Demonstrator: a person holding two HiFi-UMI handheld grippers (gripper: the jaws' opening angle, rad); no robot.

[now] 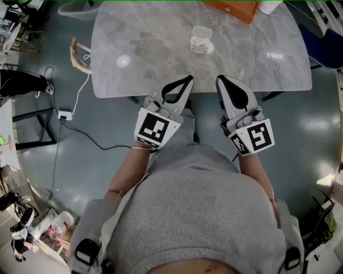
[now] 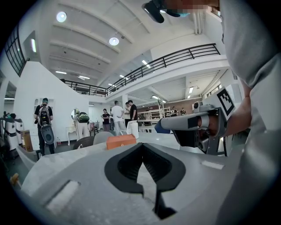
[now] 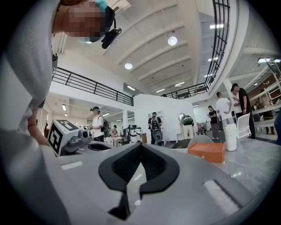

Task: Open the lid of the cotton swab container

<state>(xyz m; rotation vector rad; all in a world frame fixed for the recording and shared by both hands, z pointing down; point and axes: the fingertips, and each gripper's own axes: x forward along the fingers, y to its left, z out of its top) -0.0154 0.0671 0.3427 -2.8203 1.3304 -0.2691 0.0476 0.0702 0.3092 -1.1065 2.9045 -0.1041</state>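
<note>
The cotton swab container, a small clear box with its lid down, sits on the marble table toward the far side. My left gripper and right gripper hover side by side at the table's near edge, well short of the container. Both are shut with nothing between their jaws. In the left gripper view the left gripper points level over the table, with the right gripper beside it. In the right gripper view the right gripper is also shut. The container does not show in either gripper view.
An orange box and a white cup stand at the table's far edge. A chair stands left of the table, with a cable and power strip on the floor. Several people stand far off.
</note>
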